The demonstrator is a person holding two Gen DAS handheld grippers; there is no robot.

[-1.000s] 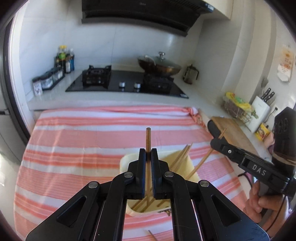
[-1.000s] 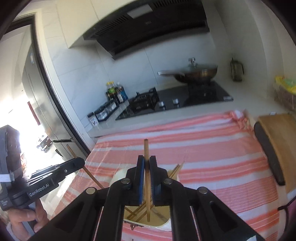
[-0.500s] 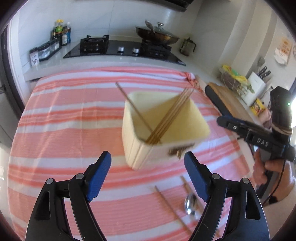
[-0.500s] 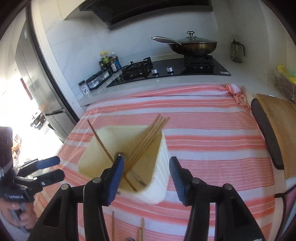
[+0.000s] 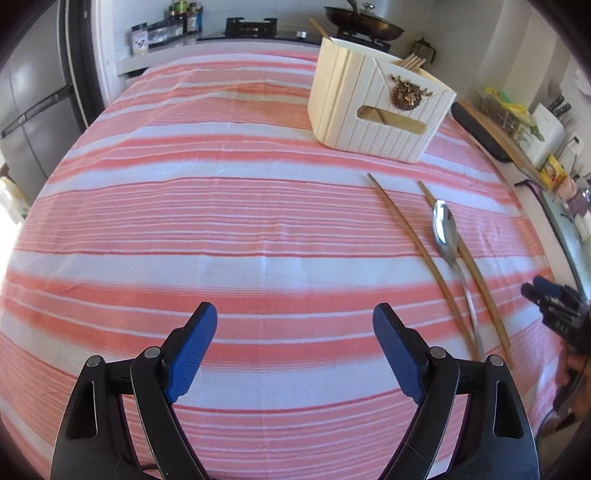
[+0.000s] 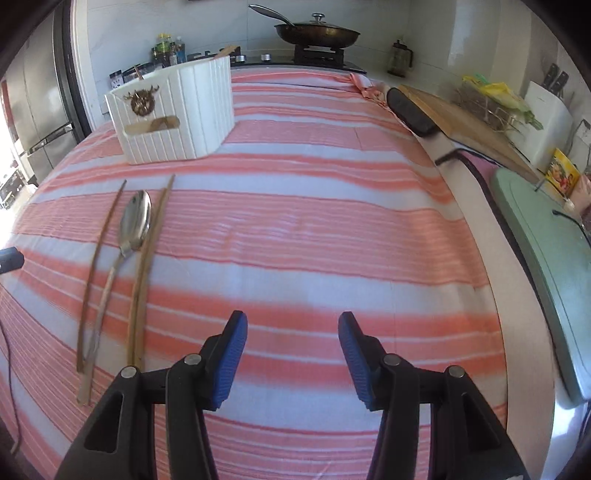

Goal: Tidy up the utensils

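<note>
Left wrist view. Left gripper (image 5: pixel 294 320): jaws wide apart, blue pads (image 5: pixel 190 350) bare, holding nothing, above the striped cloth (image 5: pixel 207 206). Utensil holder (image 5: pixel 376 107): cream, ribbed, gold emblem above a slot handle, standing upright on the cloth at 1 o'clock; chopstick ends (image 5: pixel 410 62) show over its rim. Spoon (image 5: pixel 448 243): metal, flat on the cloth at 3 o'clock, bowl toward the holder. Two loose chopsticks (image 5: pixel 413 240): wooden, one along each side of the spoon, the right one touching it. Right gripper (image 5: pixel 550 295): only its tips seen at the 3 o'clock edge; opening cannot be told here.

Right wrist view. Right gripper (image 6: pixel 291 332): jaws wide apart, empty, over the cloth (image 6: pixel 314 206). Utensil holder (image 6: pixel 173 114): at 11 o'clock. Spoon (image 6: pixel 133 225) and loose chopsticks (image 6: pixel 147 254): at 9 o'clock, lying lengthwise toward the holder, well apart from the pads. Frying pan (image 6: pixel 317 35), lidded: on the stove at 12 o'clock.
</note>
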